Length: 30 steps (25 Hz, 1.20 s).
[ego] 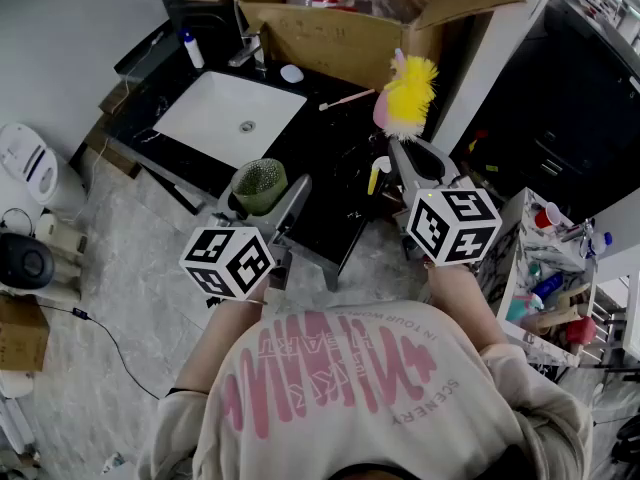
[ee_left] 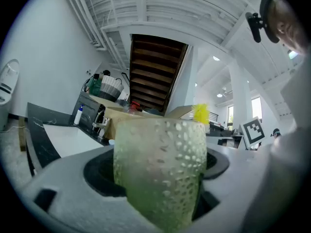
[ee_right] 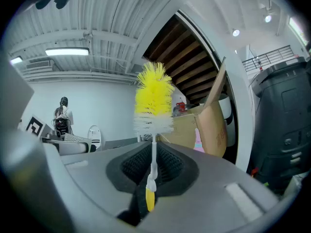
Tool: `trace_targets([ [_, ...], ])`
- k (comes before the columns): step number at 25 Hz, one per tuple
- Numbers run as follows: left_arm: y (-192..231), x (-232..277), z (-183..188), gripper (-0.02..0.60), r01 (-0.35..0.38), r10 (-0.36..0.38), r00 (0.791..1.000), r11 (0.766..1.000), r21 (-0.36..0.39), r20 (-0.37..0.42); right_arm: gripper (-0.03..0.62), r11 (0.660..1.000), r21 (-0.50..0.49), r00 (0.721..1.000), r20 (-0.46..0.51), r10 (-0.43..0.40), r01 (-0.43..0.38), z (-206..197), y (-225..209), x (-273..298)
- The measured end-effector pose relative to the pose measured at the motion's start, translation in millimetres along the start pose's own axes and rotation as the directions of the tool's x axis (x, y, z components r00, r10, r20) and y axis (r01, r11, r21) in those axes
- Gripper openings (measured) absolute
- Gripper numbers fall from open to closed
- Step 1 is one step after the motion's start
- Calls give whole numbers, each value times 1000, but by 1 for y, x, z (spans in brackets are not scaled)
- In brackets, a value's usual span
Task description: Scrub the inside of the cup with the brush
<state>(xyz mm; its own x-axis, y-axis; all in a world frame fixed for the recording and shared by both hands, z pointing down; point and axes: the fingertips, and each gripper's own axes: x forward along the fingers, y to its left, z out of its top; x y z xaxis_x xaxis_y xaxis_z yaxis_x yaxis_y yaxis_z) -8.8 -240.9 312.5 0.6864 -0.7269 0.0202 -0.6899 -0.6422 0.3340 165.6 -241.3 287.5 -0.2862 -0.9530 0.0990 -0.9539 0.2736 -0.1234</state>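
Your left gripper (ego: 266,194) is clamped on the green dimpled cup (ego: 259,185). In the left gripper view the cup (ee_left: 158,166) fills the gap between the jaws, which press on its sides, and its mouth faces away from the camera. From the head view the mouth is open upward; I cannot tell whether anything is in it.

Your right gripper (ego: 402,156) is closed on the thin handle of the brush (ego: 410,93). In the right gripper view the brush (ee_right: 154,98) stands straight out from the pinched jaws, with yellow bristles at the tip and white ones below. The bristle head is outside the cup, well to the right of it and beyond the tips of your right gripper.

Ahead of your left gripper is the white sink (ego: 215,118) set in a dark counter; its basin shows only the drain. At the far left of the sink stands a small white bottle (ego: 192,49) with a blue top.

Beyond both grippers sits an open cardboard box (ego: 340,33) holding clear bottles with red labels and some crumpled plastic. To the right of your right gripper, a white rack (ego: 545,293) is crowded with small items.
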Motion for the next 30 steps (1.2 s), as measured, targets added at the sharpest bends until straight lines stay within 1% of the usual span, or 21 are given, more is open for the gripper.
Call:
trace_targets([
  [4, 2, 1, 0, 394, -3, 3, 1000, 1000, 8, 0, 41, 1000, -3, 1000, 1, 3, -3, 0, 1, 2],
  [8, 4, 3, -1, 394, -9, 9, 1000, 999, 53, -11, 41, 1000, -10, 1000, 2, 12, -12, 0, 3, 3],
  [11, -3, 5, -2, 394, 35, -33, 999, 995, 90, -32, 41, 1000, 2, 1000, 1, 30, -30, 3, 6, 4],
  [14, -12, 9, -3, 394, 78, -69, 995, 988, 135, -70, 41, 999, 7, 999, 5, 52, -52, 8, 11, 4],
  [17, -22, 11, -1, 394, 124, -106, 989, 971, 205, -100, 41, 996, -29, 996, 11, 84, -83, 17, 22, 2],
  [20, -29, 11, -1, 394, 150, -121, 985, 950, 274, -121, 41, 991, -65, 993, 15, 119, -118, 25, 33, 0],
  [21, -31, 10, -1, 394, 164, -132, 983, 946, 278, -131, 41, 989, -80, 992, 12, 129, -128, 27, 36, 0],
  [24, -34, 9, -4, 400, 202, -162, 972, 947, 248, -172, 41, 976, -143, 987, -16, 162, -163, 30, 49, 0],
  [26, -30, 9, -6, 399, 188, -139, 970, 948, 258, -199, 41, 963, -199, 983, -46, 179, -184, 29, 55, 0],
  [28, -22, 9, -10, 399, 161, -94, 969, 940, 300, -228, 41, 944, -259, 978, -86, 188, -204, 24, 60, 2],
  [30, -16, 9, -16, 399, 146, -57, 964, 930, 337, -260, 41, 921, -313, 970, -139, 198, -232, 15, 65, 4],
])
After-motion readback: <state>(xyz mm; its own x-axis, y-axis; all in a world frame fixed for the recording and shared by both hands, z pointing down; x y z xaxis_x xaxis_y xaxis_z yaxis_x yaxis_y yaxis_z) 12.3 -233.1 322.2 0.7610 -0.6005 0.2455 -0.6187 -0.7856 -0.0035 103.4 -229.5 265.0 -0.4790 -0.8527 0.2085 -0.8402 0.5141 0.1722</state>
